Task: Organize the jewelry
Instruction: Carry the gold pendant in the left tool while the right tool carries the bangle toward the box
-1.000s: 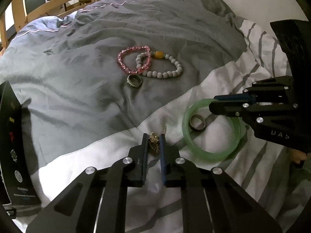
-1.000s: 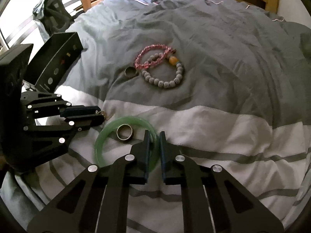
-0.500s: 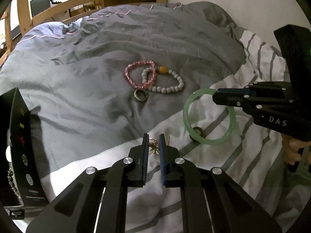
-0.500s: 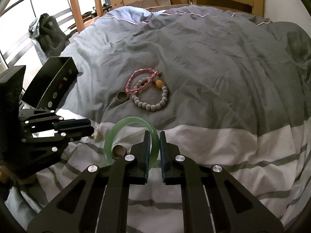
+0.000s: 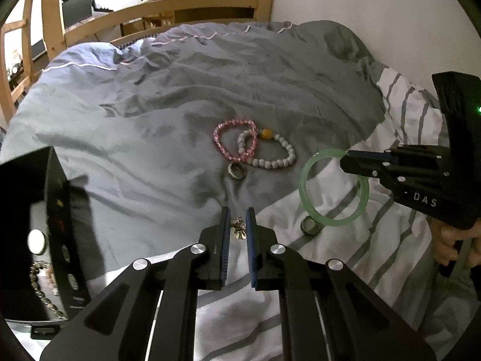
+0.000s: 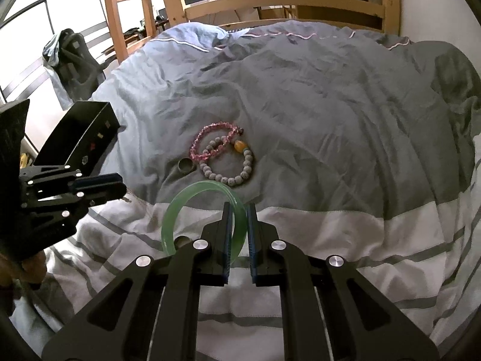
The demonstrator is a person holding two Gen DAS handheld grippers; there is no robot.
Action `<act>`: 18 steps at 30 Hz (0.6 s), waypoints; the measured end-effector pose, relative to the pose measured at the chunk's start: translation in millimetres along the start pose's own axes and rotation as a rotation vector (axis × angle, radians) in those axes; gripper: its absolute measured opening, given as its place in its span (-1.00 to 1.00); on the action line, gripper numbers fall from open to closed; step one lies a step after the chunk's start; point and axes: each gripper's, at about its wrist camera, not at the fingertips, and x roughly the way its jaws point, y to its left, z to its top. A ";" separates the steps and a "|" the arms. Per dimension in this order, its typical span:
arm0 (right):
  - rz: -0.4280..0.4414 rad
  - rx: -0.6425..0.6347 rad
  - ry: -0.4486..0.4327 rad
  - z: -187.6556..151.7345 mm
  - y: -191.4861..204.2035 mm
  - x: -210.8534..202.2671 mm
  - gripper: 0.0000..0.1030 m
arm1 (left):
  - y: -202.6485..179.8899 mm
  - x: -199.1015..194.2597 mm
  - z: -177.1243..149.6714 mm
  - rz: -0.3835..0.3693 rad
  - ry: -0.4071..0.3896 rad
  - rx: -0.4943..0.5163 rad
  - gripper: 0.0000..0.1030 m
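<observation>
Gripping the green bangle point(image 6: 198, 210) by its rim between the nearly closed fingers of the right gripper point(image 6: 239, 210), with the ring of it raised above the striped part of the duvet point(image 6: 345, 240) and tilted up on edge. Showing the same bangle point(image 5: 333, 189) in the left wrist view, pinched at its upper right edge by the right gripper point(image 5: 350, 158) and hanging clear of the bedding. Pinching a small gold trinket point(image 5: 238, 228) between the narrowly parted fingers of the left gripper point(image 5: 237, 213), too small and blurred for telling its exact kind. Lying on the white stripe just beneath the lifted bangle, a metal ring point(image 5: 309, 226). Resting farther up on the grey fabric, a pink bead bracelet point(image 5: 233, 141) overlapping a white bead bracelet point(image 5: 270, 156) with an amber bead, and a second metal ring point(image 5: 237, 171) touching or just beside the pink one. Sitting at the left edge of the bed, an open black box point(image 5: 39, 240) holding a beaded strand inside. Standing behind the bed, a wooden frame point(image 6: 270, 3).
</observation>
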 end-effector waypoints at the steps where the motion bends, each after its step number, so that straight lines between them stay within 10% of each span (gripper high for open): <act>1: -0.003 -0.003 -0.004 0.6 1.0 -1.5 -0.80 | -0.5 -2.7 1.8 0.006 -0.004 0.002 -0.81; 18: -0.050 -0.074 -0.031 13.4 31.8 -27.3 -0.80 | 1.0 -45.1 17.8 0.071 -0.050 0.019 -0.81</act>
